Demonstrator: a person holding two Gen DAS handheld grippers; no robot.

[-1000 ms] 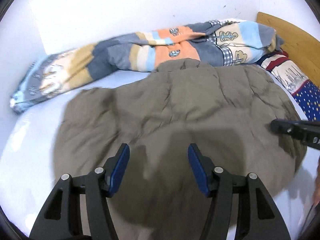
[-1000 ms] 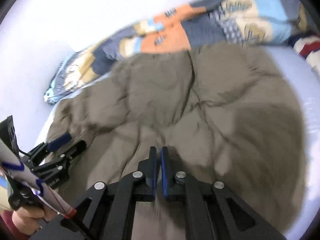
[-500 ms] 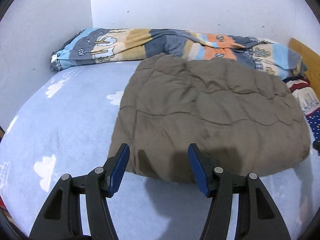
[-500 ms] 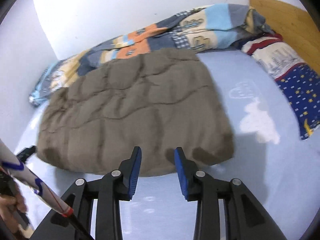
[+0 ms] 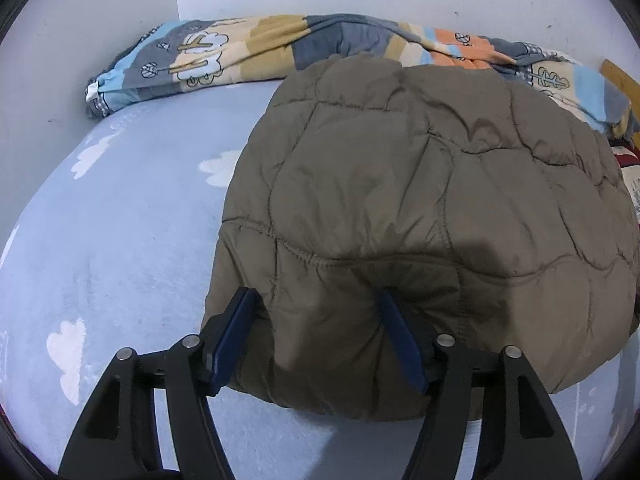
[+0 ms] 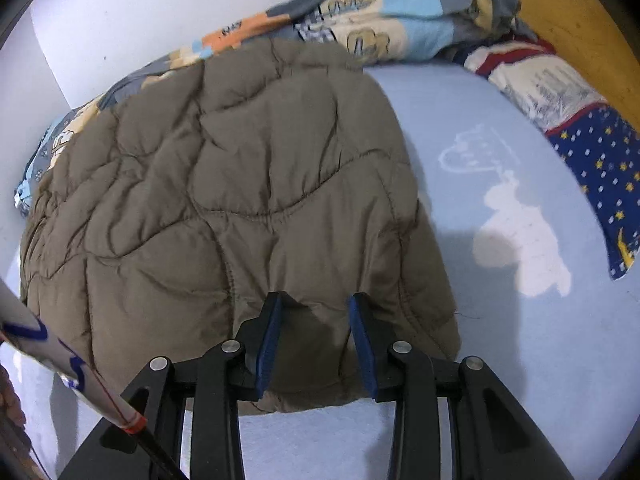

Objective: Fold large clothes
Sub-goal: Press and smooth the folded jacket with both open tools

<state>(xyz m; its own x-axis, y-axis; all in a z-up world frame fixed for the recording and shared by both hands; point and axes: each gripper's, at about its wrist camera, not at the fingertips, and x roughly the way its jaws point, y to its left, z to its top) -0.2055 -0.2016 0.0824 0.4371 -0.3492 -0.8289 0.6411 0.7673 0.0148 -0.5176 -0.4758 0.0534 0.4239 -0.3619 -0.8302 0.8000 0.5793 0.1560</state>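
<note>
A folded olive-brown quilted jacket (image 5: 420,208) lies on a light blue bed sheet (image 5: 120,240); it also shows in the right wrist view (image 6: 224,184). My left gripper (image 5: 316,336) is open, its blue-padded fingers straddling the jacket's near left edge. My right gripper (image 6: 316,340) is open, its fingers straddling the jacket's near right edge. Neither is closed on the fabric.
A rolled patchwork blanket (image 5: 240,52) lies along the white wall behind the jacket. A navy starred pillow (image 6: 600,168) and a wooden headboard (image 6: 568,20) are at the right. The cloud-print sheet (image 6: 520,240) extends right of the jacket.
Both grippers pulled back from above the jacket, the right one opened, then both moved forward onto its near edge. The jacket now lies folded and still.
</note>
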